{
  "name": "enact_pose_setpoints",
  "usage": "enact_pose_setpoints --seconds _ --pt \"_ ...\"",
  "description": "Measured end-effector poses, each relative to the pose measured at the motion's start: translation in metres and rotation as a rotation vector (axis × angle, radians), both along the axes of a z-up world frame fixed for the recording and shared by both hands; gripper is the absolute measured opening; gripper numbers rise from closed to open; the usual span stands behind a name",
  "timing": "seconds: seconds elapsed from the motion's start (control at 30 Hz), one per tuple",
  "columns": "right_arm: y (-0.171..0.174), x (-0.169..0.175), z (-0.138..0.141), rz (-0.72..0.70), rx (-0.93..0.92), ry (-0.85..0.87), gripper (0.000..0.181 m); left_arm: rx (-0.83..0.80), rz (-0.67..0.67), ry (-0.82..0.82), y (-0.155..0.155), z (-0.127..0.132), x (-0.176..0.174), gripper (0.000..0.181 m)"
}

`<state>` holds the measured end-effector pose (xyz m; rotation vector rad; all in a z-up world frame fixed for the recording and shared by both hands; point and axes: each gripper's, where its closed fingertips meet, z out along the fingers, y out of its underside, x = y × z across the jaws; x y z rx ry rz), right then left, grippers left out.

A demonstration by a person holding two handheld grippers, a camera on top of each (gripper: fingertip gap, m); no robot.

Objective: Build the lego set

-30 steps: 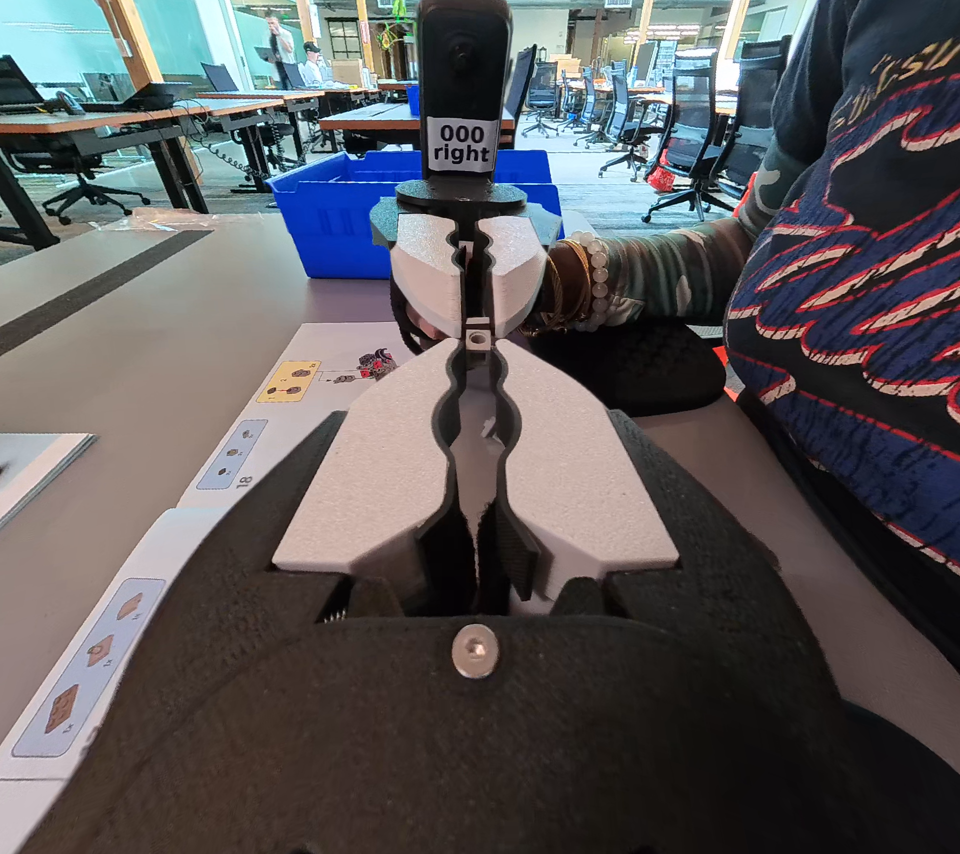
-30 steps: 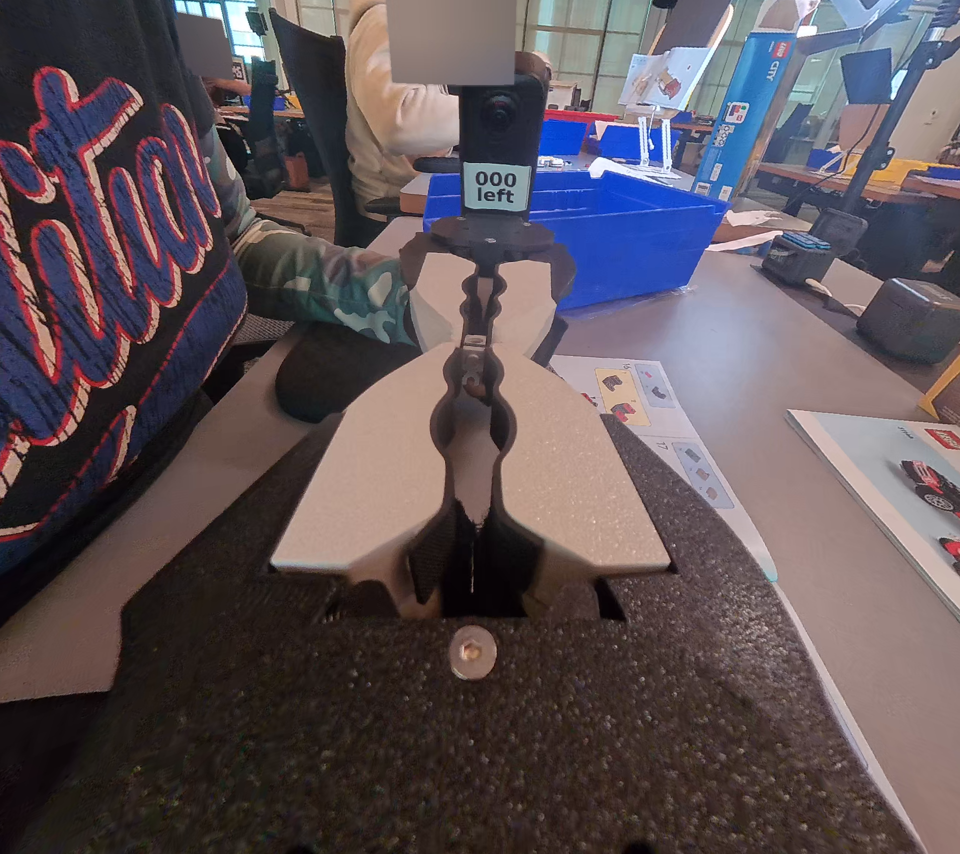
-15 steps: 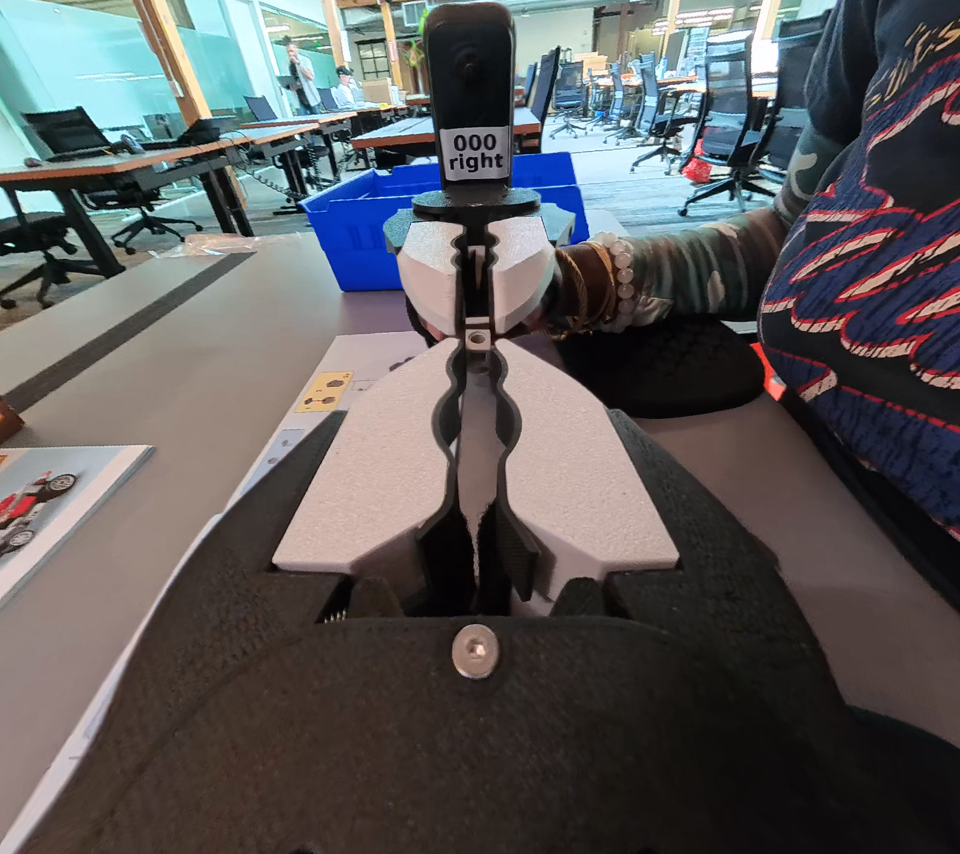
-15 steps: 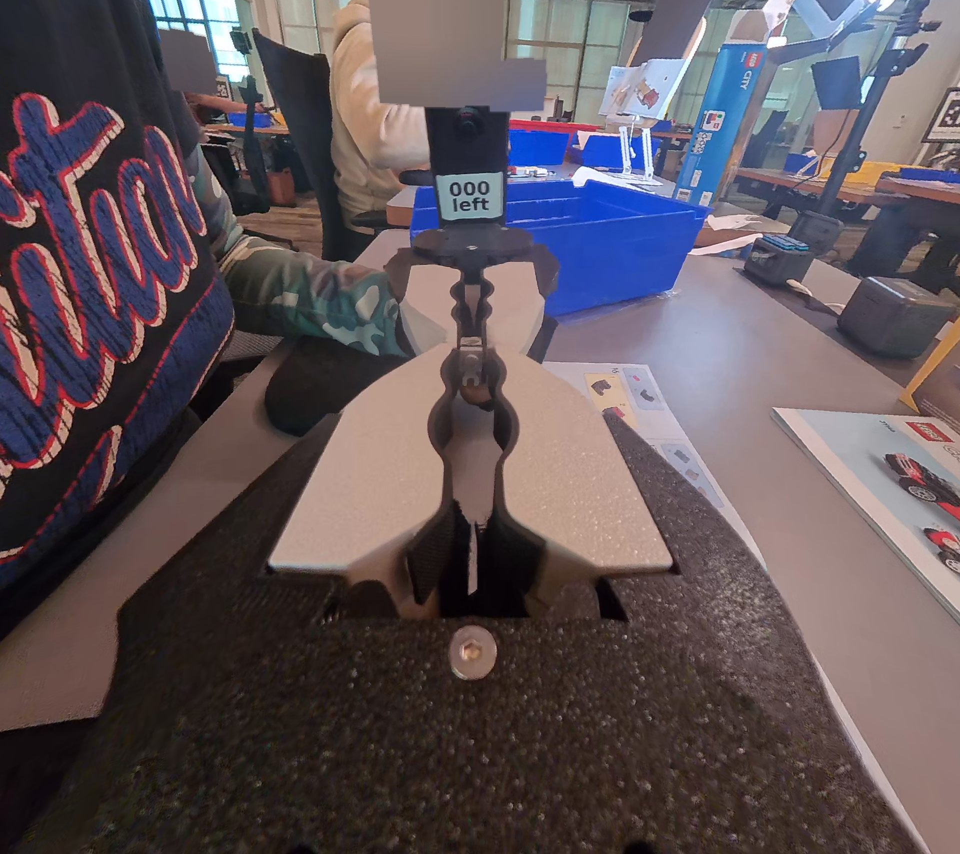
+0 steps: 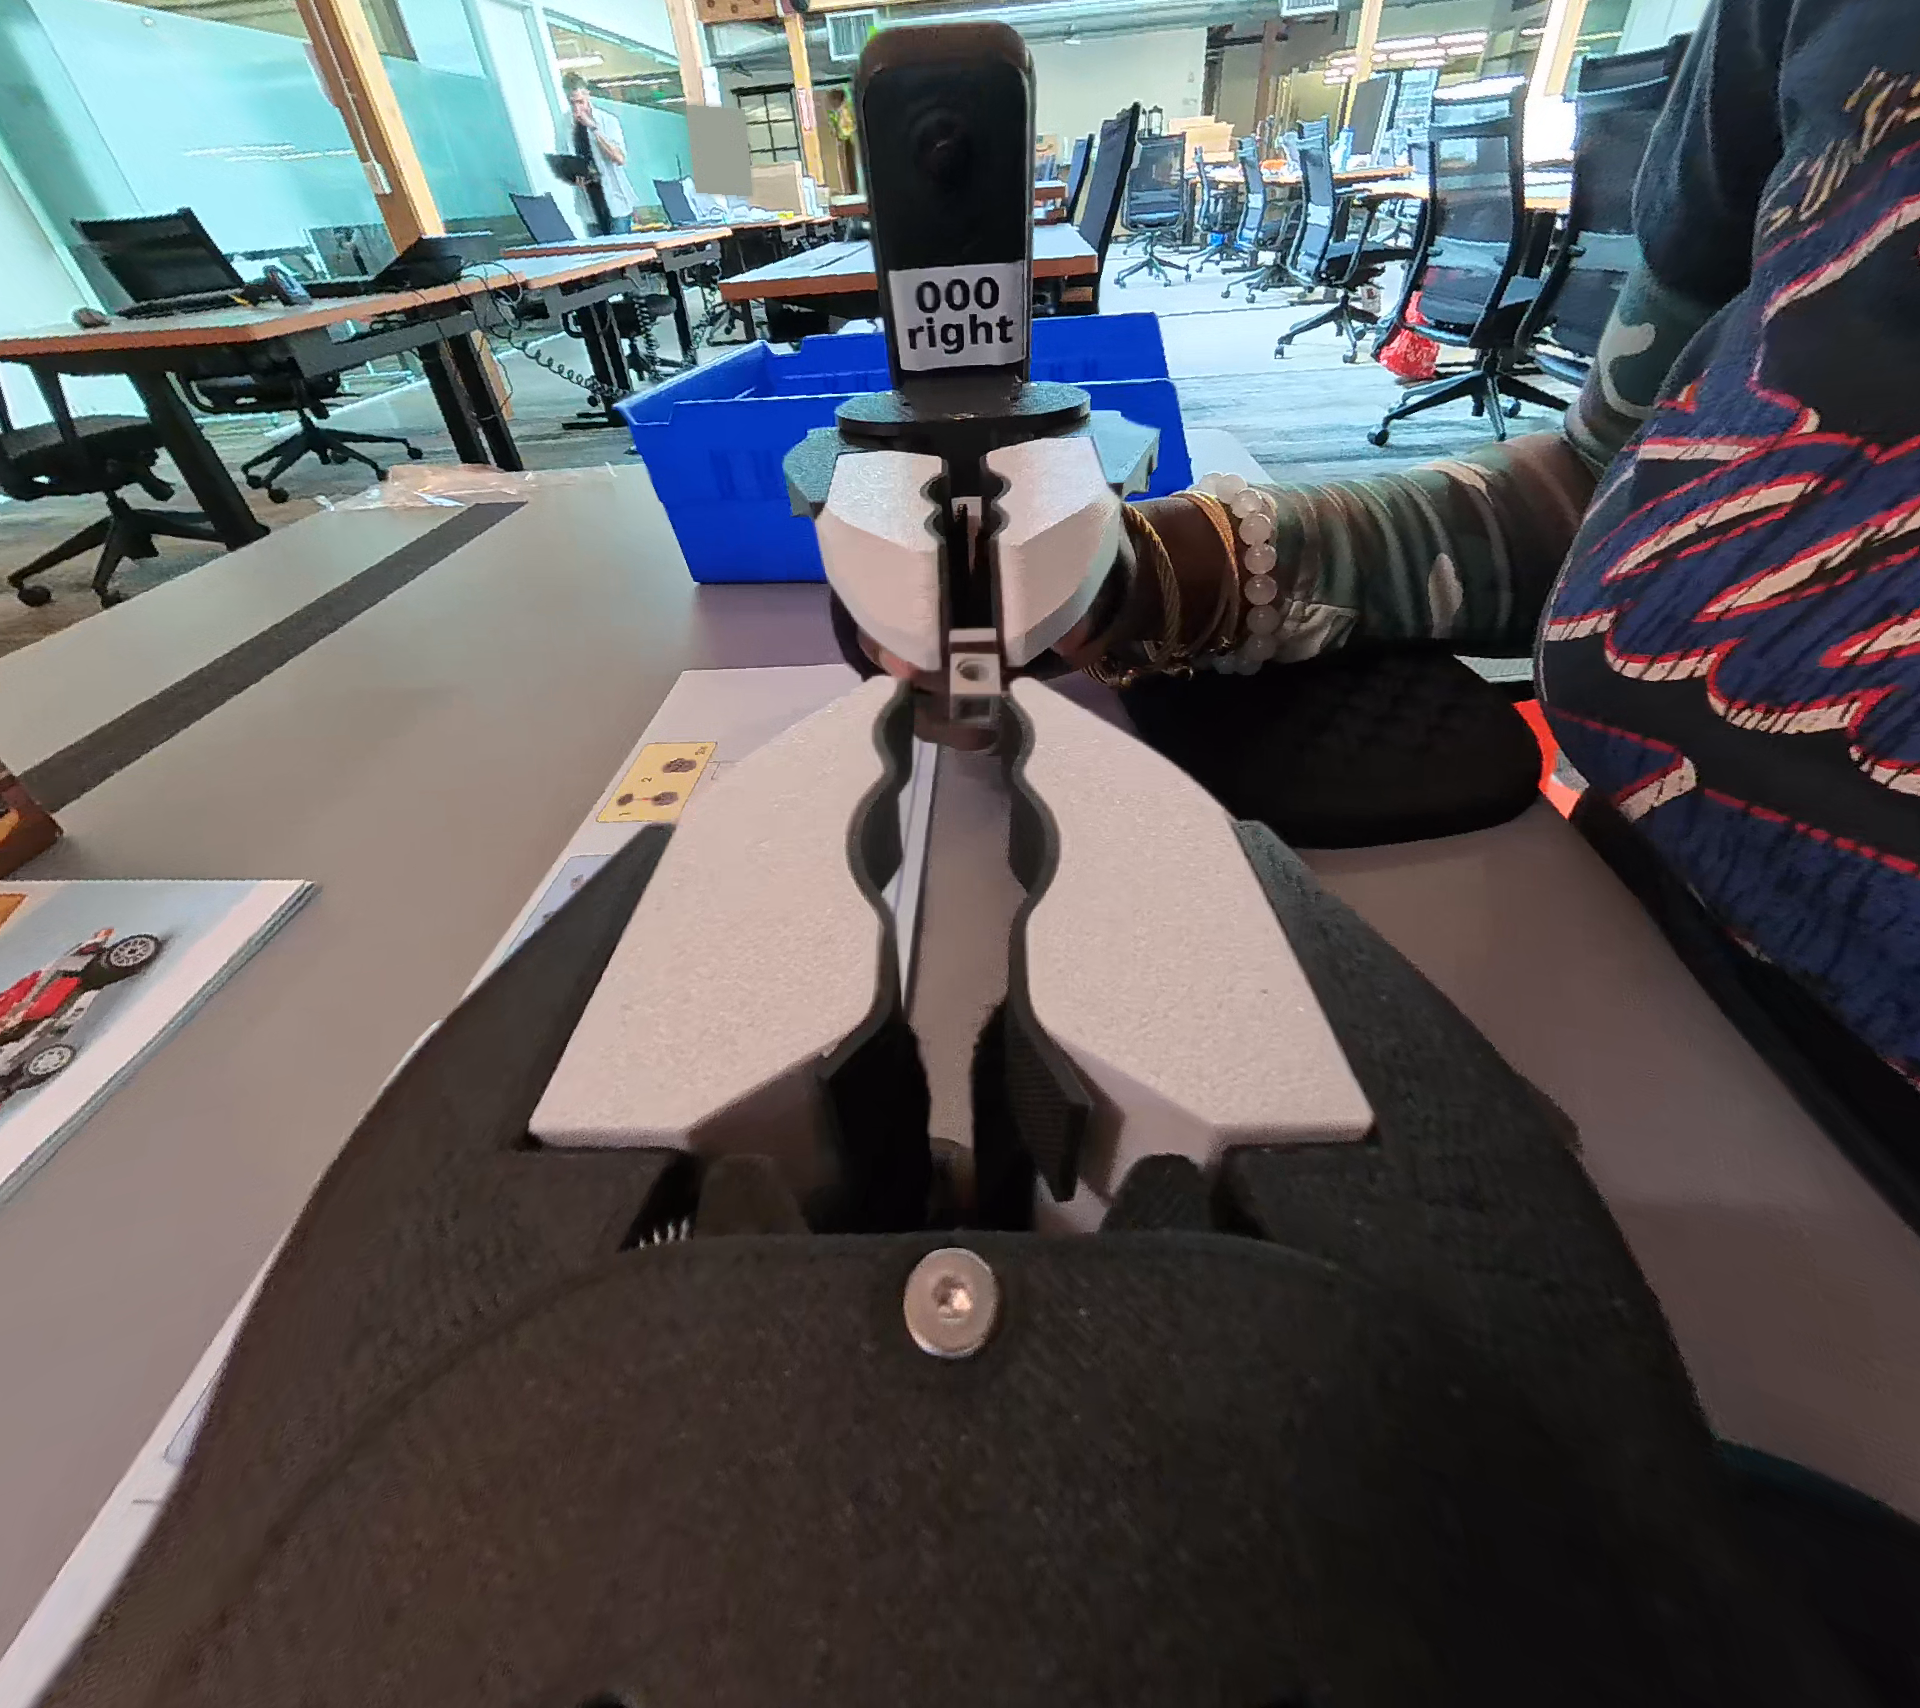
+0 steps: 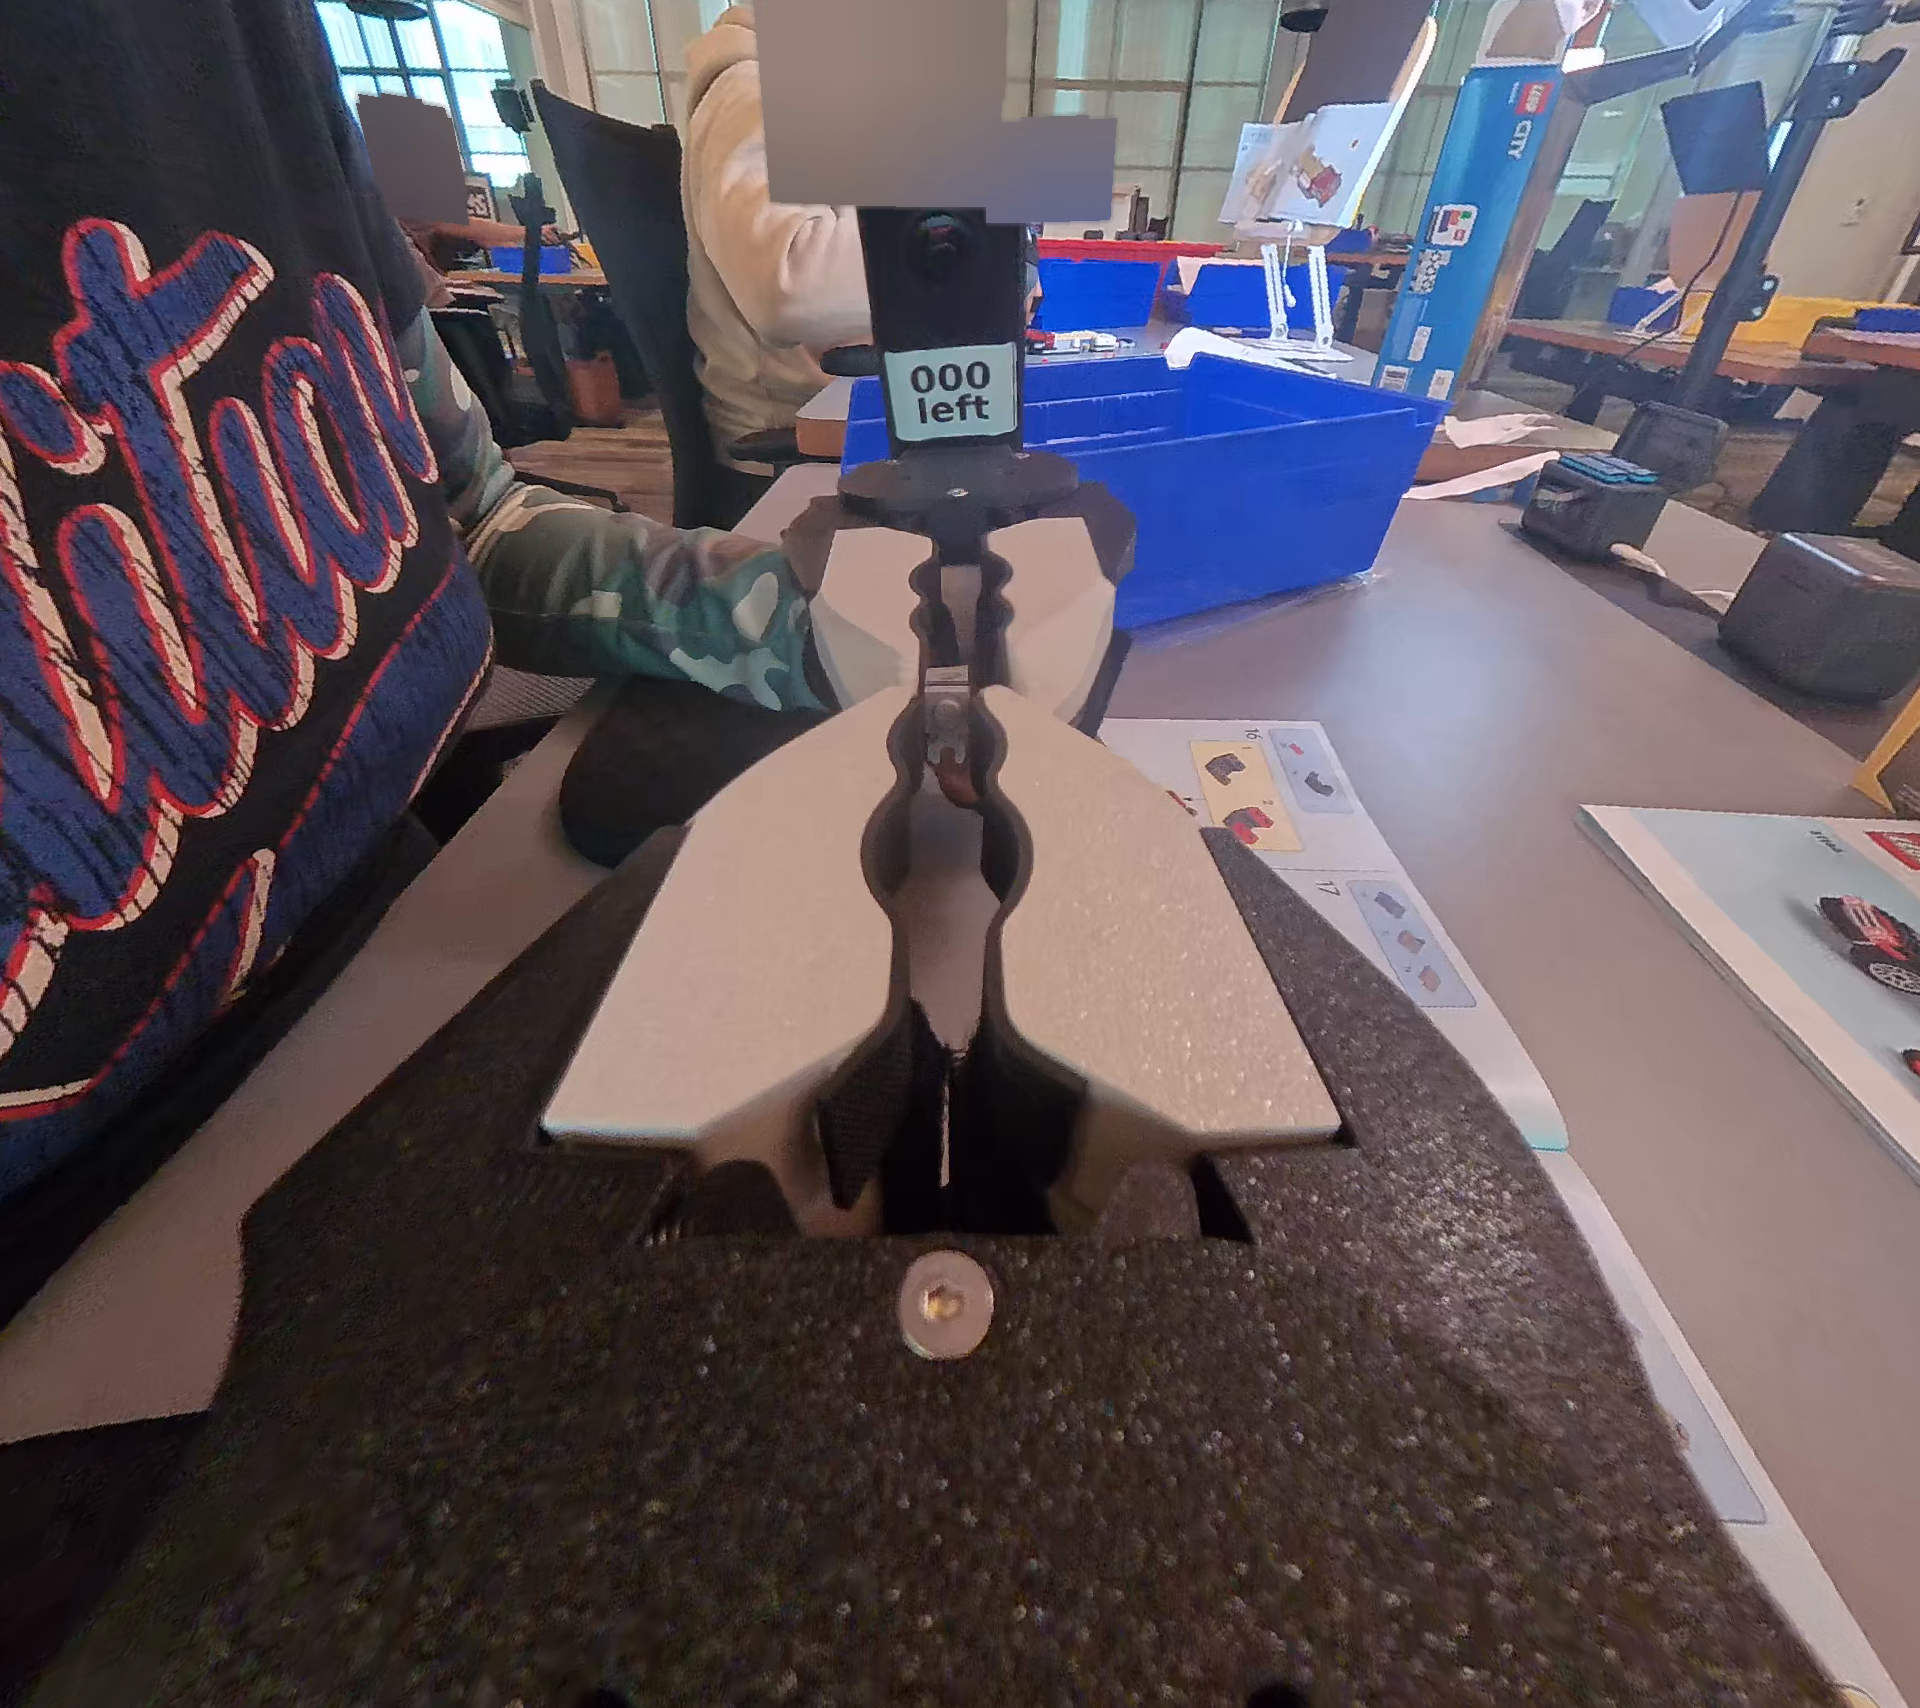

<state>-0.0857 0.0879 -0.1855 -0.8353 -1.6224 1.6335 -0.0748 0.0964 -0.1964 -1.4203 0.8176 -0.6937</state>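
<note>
**Both grippers tip to tip on one small grey lego piece**

Left gripper (image 5: 961, 713) and right gripper (image 6: 948, 728) face each other head-on above the table (image 5: 343, 702), fingertips nearly meeting. Both claws are closed down to a narrow slot.

Small grey lego piece (image 5: 974, 671) sits between the two sets of tips. In the left wrist view the right gripper's tips clamp it, a round hole or stud facing the camera. In the right wrist view the piece (image 6: 945, 708) sits in the slot where the tips meet; the piece's long axis seems to run along the line between the grippers, but it's too small to confirm. Can't tell whether the left tips actually clamp it or just touch.

Below the tips: open instruction sheet (image 6: 1340, 837) flat on the grey table. A second booklet (image 5: 114, 983) with a red car picture lies beside it, nearer the table edge. Blue bin (image 6: 1236, 463) sits farther back on the table.

Room: open office, desks, black chairs, timber beams.
</note>
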Motion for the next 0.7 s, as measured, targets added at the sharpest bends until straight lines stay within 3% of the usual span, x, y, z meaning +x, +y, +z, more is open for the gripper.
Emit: enact_pose_setpoints --seconds 0.1,0.7 --pt "0.0028 0.0008 0.0027 -0.012 -0.010 0.013 0.008 -0.002 -0.013 -0.023 -0.0022 0.0034 -0.0032 0.008" --pt "0.0002 -0.0002 -0.0034 -0.016 0.031 -0.005 0.007 -0.064 -0.043 -0.033 -0.0044 -0.0040 -0.0028 0.007"
